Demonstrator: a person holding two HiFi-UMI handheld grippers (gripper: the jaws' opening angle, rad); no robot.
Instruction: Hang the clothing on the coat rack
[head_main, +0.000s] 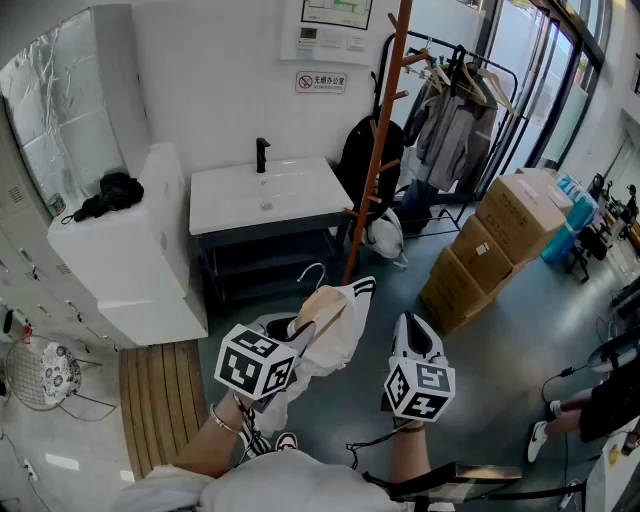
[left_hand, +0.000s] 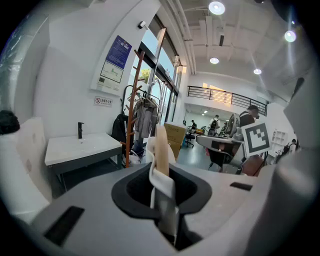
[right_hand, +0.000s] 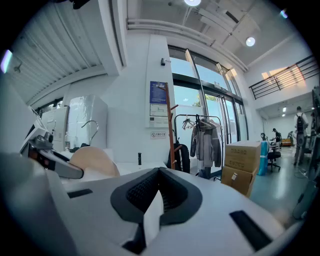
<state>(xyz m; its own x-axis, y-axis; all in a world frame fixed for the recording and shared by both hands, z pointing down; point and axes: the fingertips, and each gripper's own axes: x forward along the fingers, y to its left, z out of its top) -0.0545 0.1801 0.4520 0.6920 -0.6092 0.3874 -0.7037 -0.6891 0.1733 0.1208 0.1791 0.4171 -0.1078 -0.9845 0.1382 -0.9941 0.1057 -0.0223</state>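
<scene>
A white garment (head_main: 348, 322) with dark trim hangs on a wooden hanger (head_main: 322, 303) held low in front of me. My left gripper (head_main: 298, 340) is shut on the hanger (left_hand: 161, 145) and the white cloth (left_hand: 161, 182) wrapped over it. My right gripper (head_main: 412, 338) is just to the right, shut on a fold of the white garment (right_hand: 152, 212). The hanger (right_hand: 93, 161) with its metal hook shows at the left of the right gripper view. The orange-brown coat rack (head_main: 376, 140) stands farther off on the floor, right of the sink, with a dark bag on it.
A white sink (head_main: 262, 196) on a dark frame and a white cabinet (head_main: 130, 255) stand ahead on the left. Cardboard boxes (head_main: 498, 240) and a black clothes rail (head_main: 456, 105) with garments are on the right. A wooden mat (head_main: 160, 398) lies at my left. A person (head_main: 598, 400) is at the right edge.
</scene>
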